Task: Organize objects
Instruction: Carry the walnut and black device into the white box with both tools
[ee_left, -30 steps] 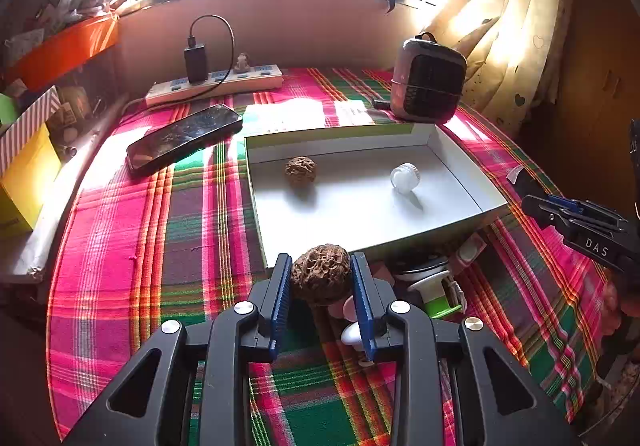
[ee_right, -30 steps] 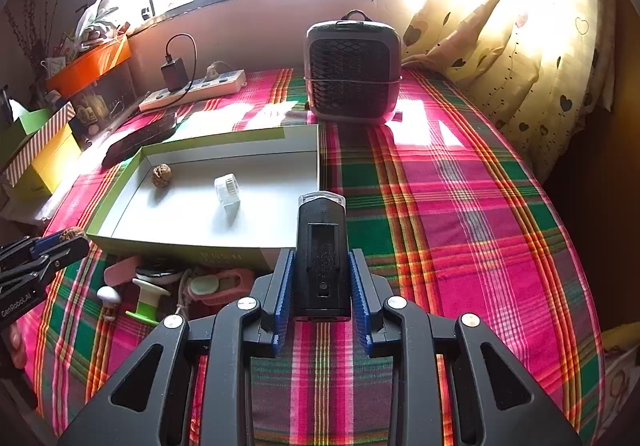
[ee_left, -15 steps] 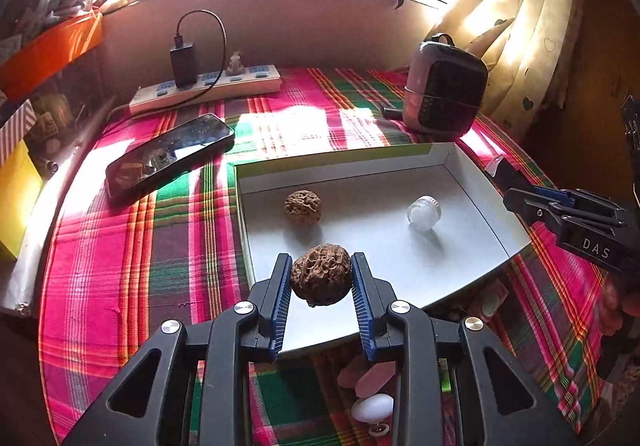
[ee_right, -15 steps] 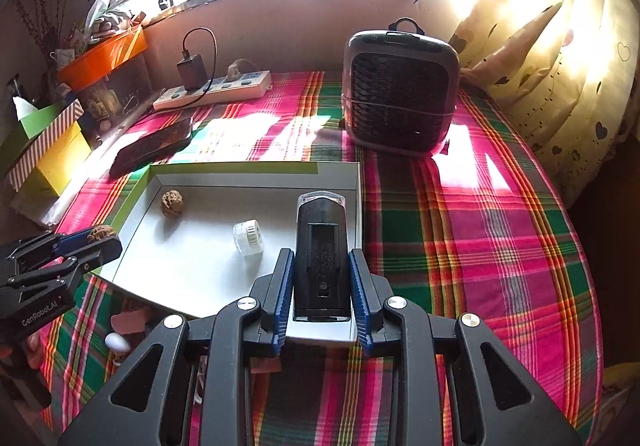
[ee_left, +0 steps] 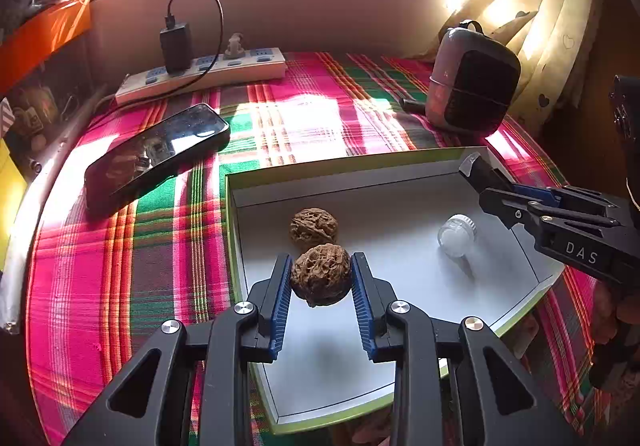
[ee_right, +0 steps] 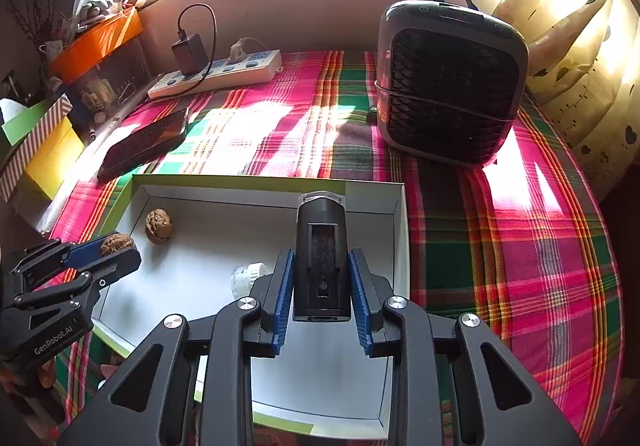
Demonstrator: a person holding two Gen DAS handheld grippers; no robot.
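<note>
L gripper [ee_left: 320, 278] grips walnut [ee_left: 320, 274]; vial [ee_right: 248, 278] half-hidden.

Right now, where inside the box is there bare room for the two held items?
Free: box floor between loose walnut and far right wall, and the near half. Crowded: held walnut beside the loose one; black device over small bottle.

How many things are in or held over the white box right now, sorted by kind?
Walnuts: 2, one lying in the white box at, one held by the left gripper at
Small clear bottles: 1
Black devices: 1, held by the right gripper
Total: 4
</note>
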